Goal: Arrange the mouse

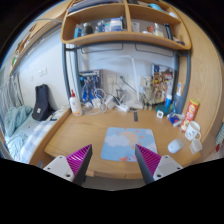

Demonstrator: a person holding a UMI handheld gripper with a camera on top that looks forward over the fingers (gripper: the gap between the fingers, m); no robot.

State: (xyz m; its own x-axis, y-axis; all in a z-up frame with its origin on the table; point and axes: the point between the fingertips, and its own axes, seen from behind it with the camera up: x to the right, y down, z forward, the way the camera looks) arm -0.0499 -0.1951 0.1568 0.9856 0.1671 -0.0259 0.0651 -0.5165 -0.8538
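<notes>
A light blue patterned mouse pad (127, 143) lies on the wooden desk (80, 135), just ahead of my fingers. A small white rounded thing (175, 146), which looks like the mouse, sits on the desk to the right of the pad, apart from it. My gripper (112, 157) is open and empty, held above the desk's near edge. Its left pad (78, 158) and right pad (148, 158) stand wide apart, with the pad's near edge showing between them.
A white bottle (75, 103) stands at the back left beside a black object (41, 103). Cables and small items (110, 97) line the back wall. A white mug (193, 131) and an orange box (193, 108) crowd the right side. A shelf (125, 38) hangs overhead.
</notes>
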